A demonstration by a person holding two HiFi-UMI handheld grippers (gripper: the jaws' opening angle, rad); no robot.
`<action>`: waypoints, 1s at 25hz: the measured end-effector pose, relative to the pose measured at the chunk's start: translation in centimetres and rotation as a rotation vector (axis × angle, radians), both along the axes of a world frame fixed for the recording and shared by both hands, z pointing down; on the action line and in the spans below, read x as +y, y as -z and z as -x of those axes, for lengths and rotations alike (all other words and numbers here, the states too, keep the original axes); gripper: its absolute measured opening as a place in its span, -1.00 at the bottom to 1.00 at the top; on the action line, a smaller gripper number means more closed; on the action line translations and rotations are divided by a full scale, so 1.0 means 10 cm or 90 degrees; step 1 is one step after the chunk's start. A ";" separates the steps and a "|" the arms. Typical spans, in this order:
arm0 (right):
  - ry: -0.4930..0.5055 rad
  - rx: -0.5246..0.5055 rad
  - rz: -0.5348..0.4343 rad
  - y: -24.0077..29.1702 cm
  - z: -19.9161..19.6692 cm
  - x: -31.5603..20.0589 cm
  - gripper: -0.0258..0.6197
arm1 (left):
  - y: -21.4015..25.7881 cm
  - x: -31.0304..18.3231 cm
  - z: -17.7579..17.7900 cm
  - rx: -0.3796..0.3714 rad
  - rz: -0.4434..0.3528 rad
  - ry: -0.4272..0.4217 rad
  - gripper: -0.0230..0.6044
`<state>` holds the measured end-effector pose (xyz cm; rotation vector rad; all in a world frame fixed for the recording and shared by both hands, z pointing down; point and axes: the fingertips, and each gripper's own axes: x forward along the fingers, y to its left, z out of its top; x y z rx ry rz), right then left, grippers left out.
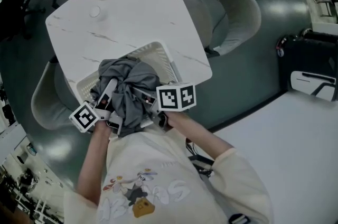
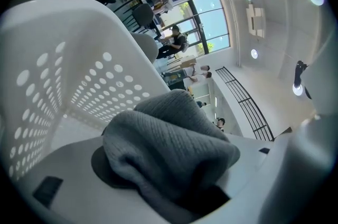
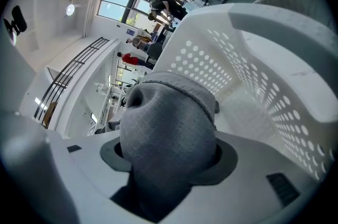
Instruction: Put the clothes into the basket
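1. At the left of the white basket (image 1: pixel 165 62), a pale chair (image 1: pixel 43 108) stands half under the marbled table (image 1: pixel 121 6) that carries the basket.
2. The left gripper (image 1: pixel 106 95) reaches in over the near-left rim of the basket. In the left gripper view its jaws are closed on a thick fold of the grey garment (image 1: pixel 131 84), and the perforated wall of the basket rises just behind the fold.
3. The grey garment is bunched over the near half of the basket, between the two grippers. Part of it is inside the basket, and one fold hangs outside the near rim, toward the person (image 1: pixel 158 186).
4. The right gripper (image 1: pixel 152 108) comes in at the near-right corner of the basket. In the right gripper view its jaws also clamp a rounded bunch of the same garment, with the inside of the basket behind it.
5. At the right of the basket, beyond the table edge, a second pale chair (image 1: pixel 240 14) stands.
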<state>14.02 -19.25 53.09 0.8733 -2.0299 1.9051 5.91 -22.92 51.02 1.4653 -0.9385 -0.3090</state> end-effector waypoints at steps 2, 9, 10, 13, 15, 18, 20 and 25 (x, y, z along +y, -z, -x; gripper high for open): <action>-0.001 0.008 0.006 -0.01 -0.01 0.01 -0.09 | -0.02 0.01 -0.01 -0.003 0.008 0.005 0.15; 0.014 0.051 0.021 -0.13 -0.03 -0.02 -0.10 | -0.21 0.05 0.10 -0.086 0.045 0.003 0.11; 0.017 0.057 0.022 -0.16 -0.02 -0.02 -0.11 | -0.28 0.08 0.16 -0.122 0.055 -0.003 0.11; 0.028 0.076 0.031 -0.26 0.00 -0.03 -0.12 | -0.37 0.08 0.20 -0.149 0.058 -0.001 0.10; 0.034 0.089 0.036 -0.32 0.00 -0.02 -0.12 | -0.44 0.08 0.20 -0.151 0.063 0.003 0.10; 0.040 0.097 0.044 -0.40 0.01 -0.02 -0.13 | -0.50 0.08 0.19 -0.146 0.066 0.010 0.09; 0.043 0.104 0.049 -0.46 0.01 -0.03 -0.14 | -0.56 0.07 0.19 -0.147 0.071 0.011 0.09; 0.045 0.111 0.076 -0.64 0.02 -0.02 -0.14 | -0.70 0.04 0.14 -0.138 0.076 0.004 0.09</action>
